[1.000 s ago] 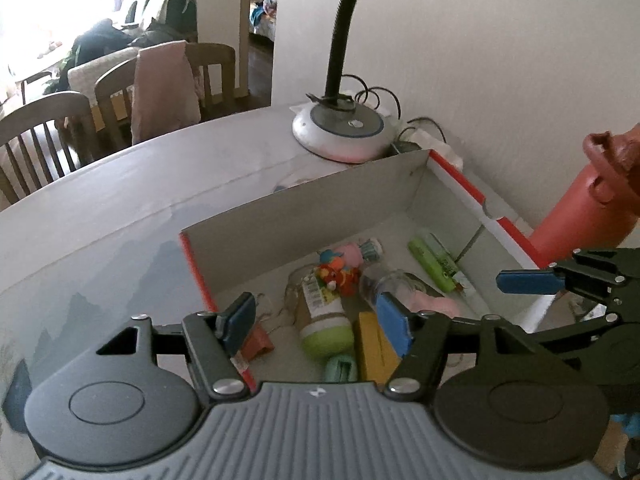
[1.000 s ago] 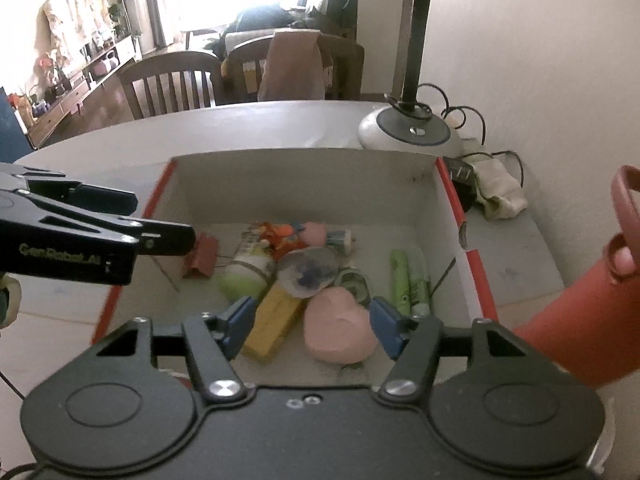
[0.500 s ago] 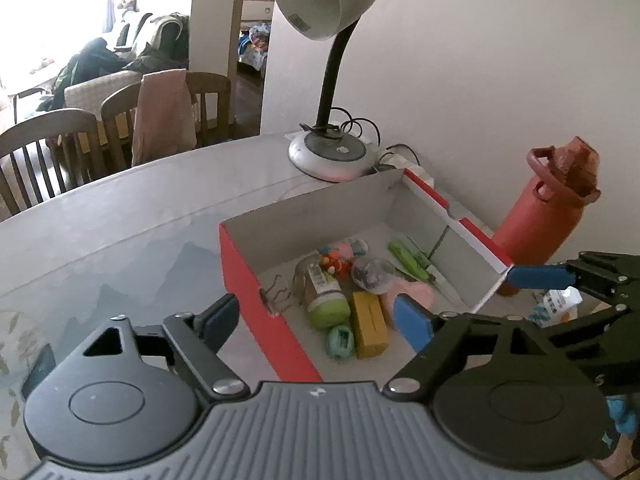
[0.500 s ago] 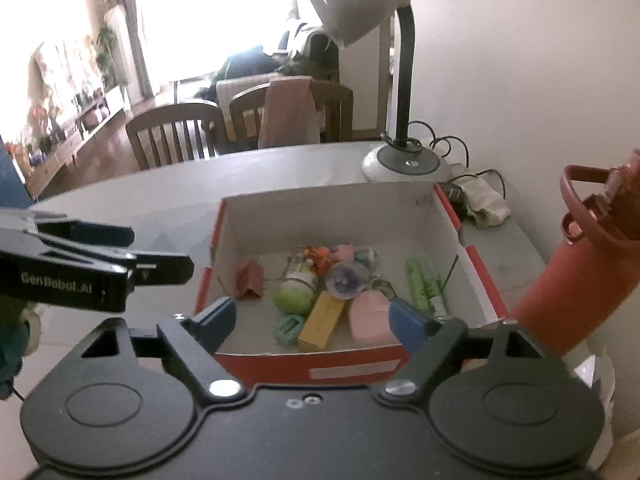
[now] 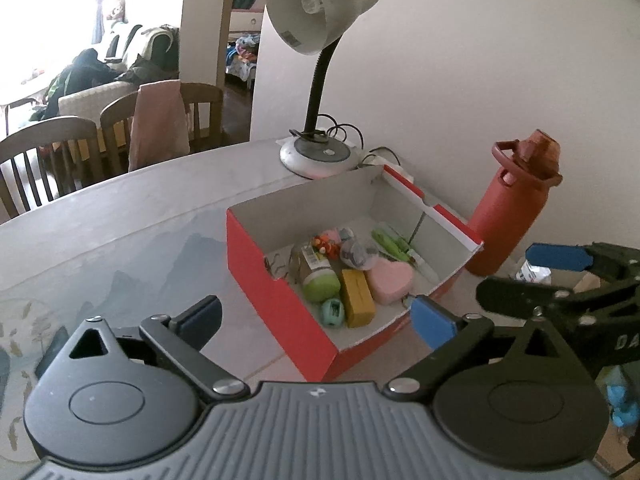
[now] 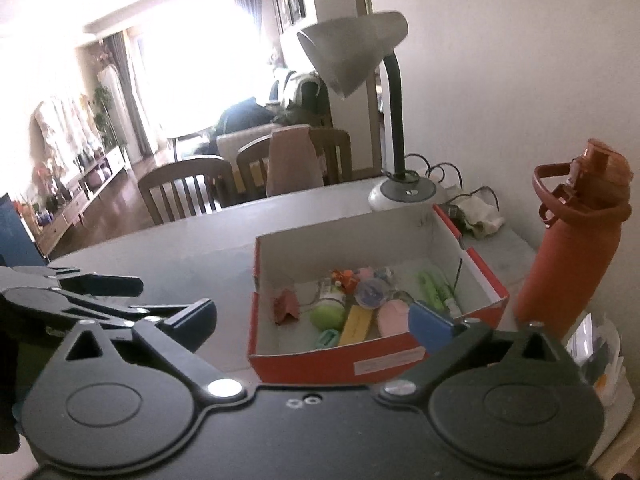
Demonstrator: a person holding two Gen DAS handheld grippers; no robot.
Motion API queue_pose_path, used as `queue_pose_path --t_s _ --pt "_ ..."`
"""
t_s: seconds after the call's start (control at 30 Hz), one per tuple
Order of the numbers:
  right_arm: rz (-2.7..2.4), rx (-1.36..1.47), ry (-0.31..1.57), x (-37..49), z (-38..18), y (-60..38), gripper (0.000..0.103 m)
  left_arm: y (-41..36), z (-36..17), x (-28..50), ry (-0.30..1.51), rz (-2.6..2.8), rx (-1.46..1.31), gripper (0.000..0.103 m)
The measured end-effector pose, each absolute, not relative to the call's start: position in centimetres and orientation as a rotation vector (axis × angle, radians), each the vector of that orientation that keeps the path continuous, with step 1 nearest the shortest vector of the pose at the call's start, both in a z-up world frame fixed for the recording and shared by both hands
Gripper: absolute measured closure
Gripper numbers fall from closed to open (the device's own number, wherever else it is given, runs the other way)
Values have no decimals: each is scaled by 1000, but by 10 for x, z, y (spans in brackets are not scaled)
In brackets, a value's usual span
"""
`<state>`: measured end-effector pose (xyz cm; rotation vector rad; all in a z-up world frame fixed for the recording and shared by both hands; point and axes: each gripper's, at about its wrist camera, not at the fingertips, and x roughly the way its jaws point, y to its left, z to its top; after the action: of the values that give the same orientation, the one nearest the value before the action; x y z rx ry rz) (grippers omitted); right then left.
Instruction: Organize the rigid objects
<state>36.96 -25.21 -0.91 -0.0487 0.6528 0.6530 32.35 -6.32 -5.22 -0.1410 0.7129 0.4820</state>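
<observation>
Left gripper point(image 5: 316, 322): jaws opening, nothing between the pads; it holds nothing.
Right gripper point(image 6: 310, 326): jaws opening too, bare pads, empty; seen from the left wrist it sits off to that tool's right.
Box point(image 5: 280, 304): red, open-topped, straight ahead of and below both tools, on the table point(image 5: 120, 216).
Contents: green jar point(image 5: 318, 286), yellow block point(image 5: 357, 297), pink heart point(image 5: 390, 280), teal piece point(image 5: 333, 312), green tubes point(image 5: 390, 242) and small toys, all lying loose inside, several touching.
Outside box: red bottle point(image 5: 506, 216) upright just right of it; lamp point(image 5: 316, 80) beyond its far wall.
Step, as I judge it: both tools are clear of the box, likely between items or finished.
Doing it well: if another item goes in, come over the near wall high enough to clear the rim, and set it in the bare floor at the box's left end, not on the pile.
Writing: a white label on the box's near wall, a jar label, and lettering on the grippers; none is legible.
</observation>
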Motion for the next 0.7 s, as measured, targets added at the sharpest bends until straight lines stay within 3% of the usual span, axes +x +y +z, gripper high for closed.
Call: queue_pose_path --t_s 0.7 --pt "649 -6 647 332 -13 -253 1 -85 -50 295 701 485 -43 2"
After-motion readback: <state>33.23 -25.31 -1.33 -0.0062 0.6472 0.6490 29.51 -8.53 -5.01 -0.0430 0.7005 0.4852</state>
